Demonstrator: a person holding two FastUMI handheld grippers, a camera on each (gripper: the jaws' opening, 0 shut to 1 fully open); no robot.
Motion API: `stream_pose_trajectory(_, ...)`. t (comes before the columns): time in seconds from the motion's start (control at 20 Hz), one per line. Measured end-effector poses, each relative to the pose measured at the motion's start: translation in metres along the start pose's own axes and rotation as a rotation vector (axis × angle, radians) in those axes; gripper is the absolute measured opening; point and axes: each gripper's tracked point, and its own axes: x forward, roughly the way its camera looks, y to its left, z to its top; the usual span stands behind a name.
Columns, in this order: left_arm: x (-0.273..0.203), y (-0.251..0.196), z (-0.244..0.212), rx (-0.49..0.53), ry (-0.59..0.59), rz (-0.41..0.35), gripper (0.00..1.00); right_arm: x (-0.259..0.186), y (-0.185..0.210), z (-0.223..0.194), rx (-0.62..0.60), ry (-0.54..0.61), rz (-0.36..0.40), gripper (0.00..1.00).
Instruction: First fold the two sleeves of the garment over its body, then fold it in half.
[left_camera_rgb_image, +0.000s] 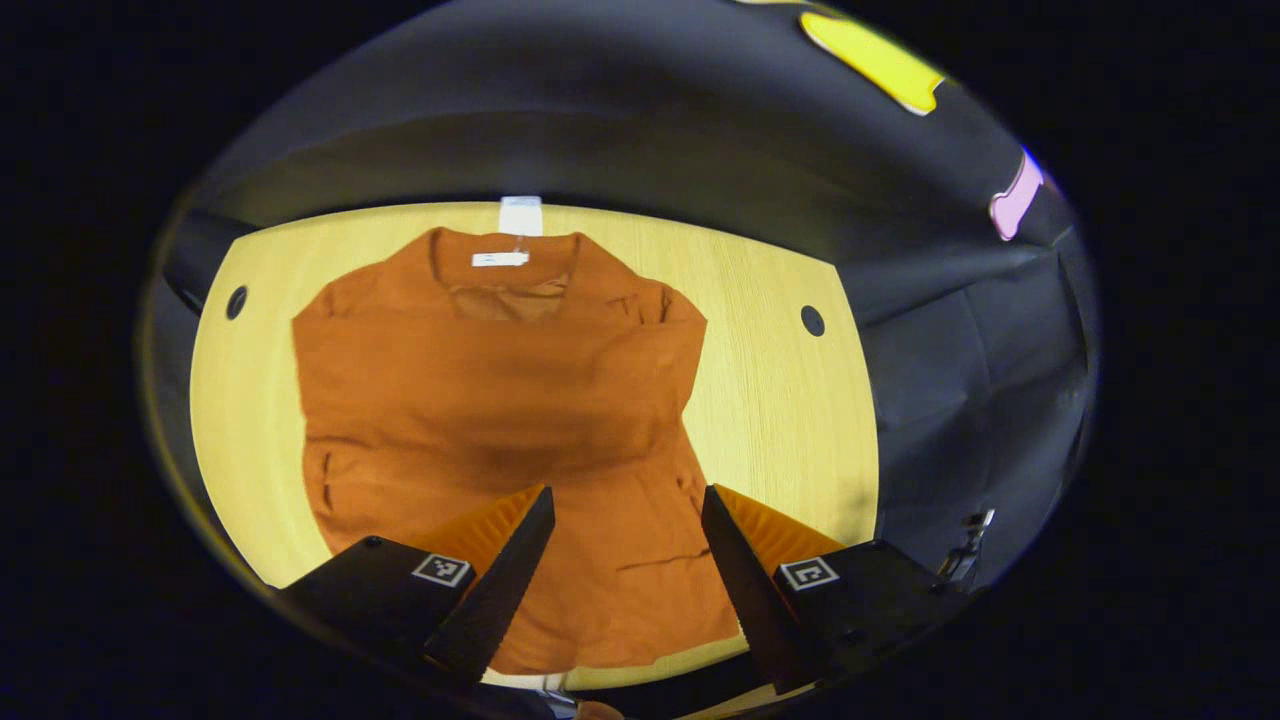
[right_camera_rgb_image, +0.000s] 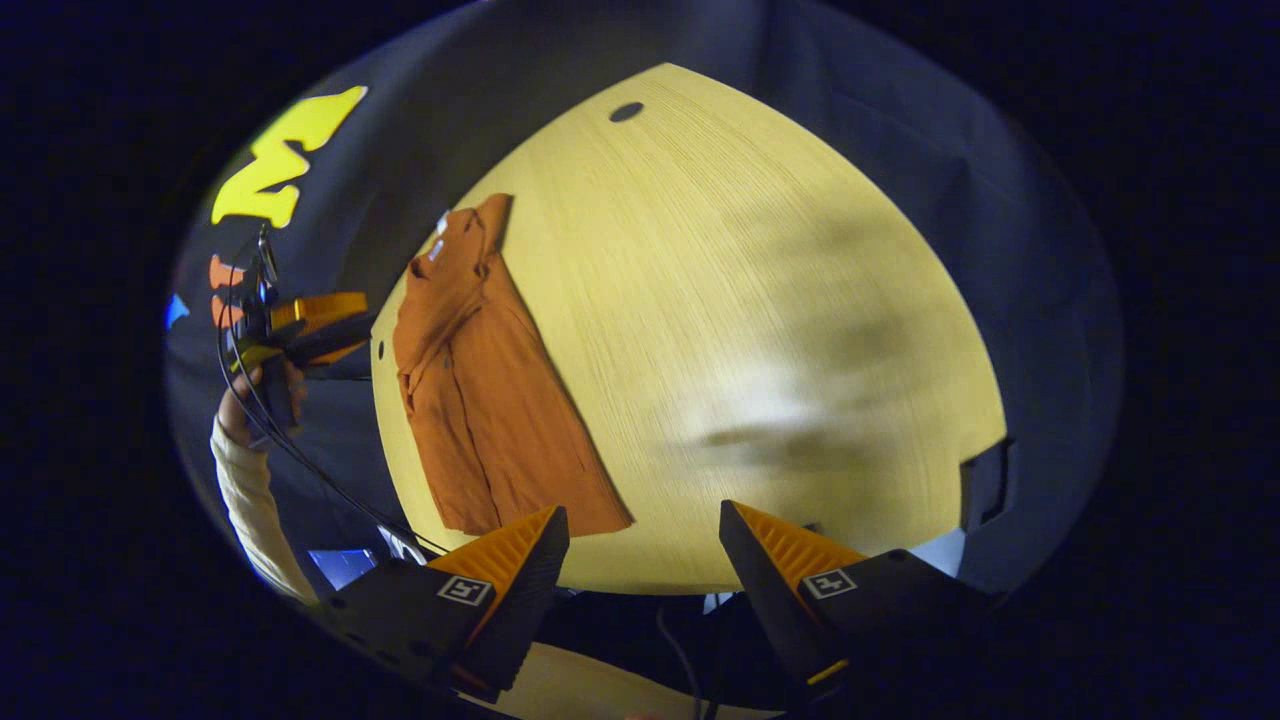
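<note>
Left gripper view first: I look down on the orange garment (left_camera_rgb_image: 500, 420), which lies flat on the light wooden table (left_camera_rgb_image: 780, 400). Its collar, with a small white label (left_camera_rgb_image: 499, 259), points to the far edge, and both sleeves seem already folded over the body, so the shape is almost a rectangle. The hem is at the near edge of the table. My left gripper (left_camera_rgb_image: 625, 505) hovers above the lower part of the garment with its two fingers wide apart, and I see nothing between them.

Right gripper view: the garment (right_camera_rgb_image: 480, 390) lies on the left part of the table (right_camera_rgb_image: 760, 330), well apart from my right gripper (right_camera_rgb_image: 642, 520). This gripper also has its fingers spread, with nothing held. Farther left I see a hand (right_camera_rgb_image: 262, 400) in a pale sleeve (right_camera_rgb_image: 255, 510) holding the left gripper (right_camera_rgb_image: 310, 325) beside the table; I cannot tell its opening from here.
</note>
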Motion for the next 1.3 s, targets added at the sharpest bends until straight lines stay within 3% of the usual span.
stream_pose_trajectory(0.15, -0.050, 0.055, -0.034, -0.045, -0.053, 0.023, 0.96, 0.008, 0.010, 0.025, -0.178, -0.055, -0.016, 0.96)
stream_pose_trajectory(0.25, -0.079, 0.097, -0.067, -0.098, -0.053, 0.035, 0.97, 0.024, 0.004, 0.022, -0.270, -0.028, -0.070, 0.96)
stream_pose_trajectory(0.45, -0.109, 0.176, -0.135, -0.194, -0.006, 0.085, 0.97, 0.054, 0.023, 0.002, -0.254, 0.037, -0.101, 0.96)
stream_pose_trajectory(0.5, -0.114, 0.191, -0.151, -0.215, 0.004, 0.091, 0.97, 0.061, 0.029, 0.000, -0.223, 0.041, -0.115, 0.92)
stream_pose_trajectory(0.55, -0.117, 0.204, -0.165, -0.239, 0.013, 0.092, 0.97, 0.069, 0.029, -0.005, -0.176, 0.065, -0.148, 0.96)
stream_pose_trajectory(0.6, -0.120, 0.214, -0.180, -0.264, 0.032, 0.089, 0.97, 0.079, 0.032, -0.021, -0.154, 0.130, -0.144, 0.93)
stream_pose_trajectory(0.65, -0.106, 0.223, -0.189, -0.280, 0.047, 0.084, 0.97, 0.080, 0.038, -0.048, -0.159, 0.250, -0.093, 0.93)
stream_pose_trajectory(0.75, -0.098, 0.224, -0.204, -0.293, 0.078, 0.082, 0.97, 0.092, 0.042, -0.078, -0.137, 0.344, -0.058, 0.89)
stream_pose_trajectory(0.8, -0.091, 0.226, -0.211, -0.294, 0.093, 0.079, 0.97, 0.101, 0.041, -0.077, -0.158, 0.336, -0.064, 0.95)
stream_pose_trajectory(0.9, -0.074, 0.224, -0.226, -0.294, 0.139, 0.058, 0.97, 0.114, 0.034, -0.074, -0.198, 0.289, -0.090, 0.95)
stream_pose_trajectory(0.95, -0.066, 0.227, -0.236, -0.292, 0.160, 0.045, 0.98, 0.119, 0.036, -0.069, -0.190, 0.263, -0.079, 0.88)
stream_pose_trajectory(1.0, -0.059, 0.227, -0.243, -0.290, 0.178, 0.030, 0.98, 0.124, 0.035, -0.066, -0.174, 0.246, -0.069, 0.95)
stream_pose_trajectory(1.1, -0.050, 0.223, -0.249, -0.286, 0.203, -0.008, 0.97, 0.129, 0.025, -0.058, -0.132, 0.221, -0.084, 0.95)
stream_pose_trajectory(1.15, -0.043, 0.229, -0.255, -0.283, 0.209, -0.028, 0.97, 0.130, 0.019, -0.054, -0.114, 0.210, -0.097, 0.89)
stream_pose_trajectory(1.2, -0.042, 0.227, -0.255, -0.281, 0.213, -0.044, 0.97, 0.129, 0.019, -0.055, -0.094, 0.203, -0.085, 0.95)
stream_pose_trajectory(1.3, -0.037, 0.224, -0.255, -0.278, 0.219, -0.083, 0.97, 0.129, 0.016, -0.055, -0.089, 0.193, -0.091, 0.95)
